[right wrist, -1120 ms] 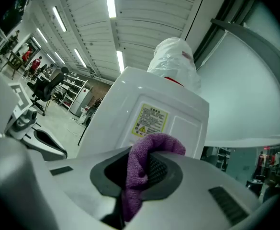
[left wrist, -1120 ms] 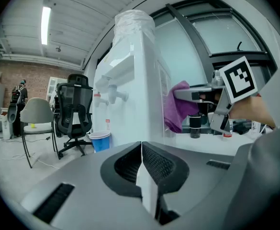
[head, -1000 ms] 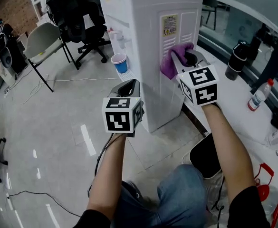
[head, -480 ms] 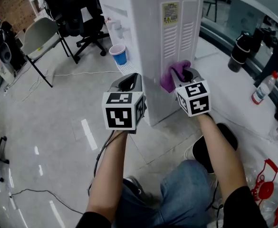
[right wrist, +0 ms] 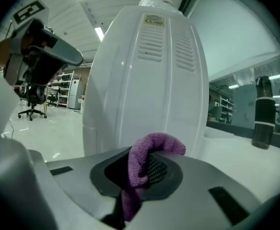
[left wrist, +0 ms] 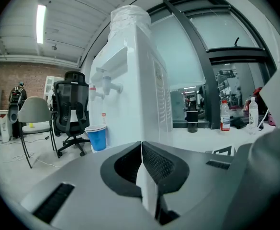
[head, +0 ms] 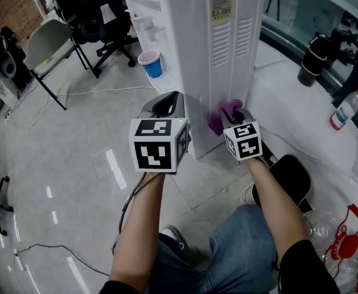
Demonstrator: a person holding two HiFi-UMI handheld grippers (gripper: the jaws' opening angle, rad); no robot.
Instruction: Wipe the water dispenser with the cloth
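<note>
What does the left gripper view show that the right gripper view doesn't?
Left gripper view only: the taps, the blue cup below them, and the left gripper shut on nothing. Right gripper view only: the purple cloth clamped in the right gripper. Both: the white water dispenser and a dark flask on the ledge.

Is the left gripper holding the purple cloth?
No, the left gripper is shut with nothing between its jaws; the purple cloth sits clamped in the right gripper.
</note>
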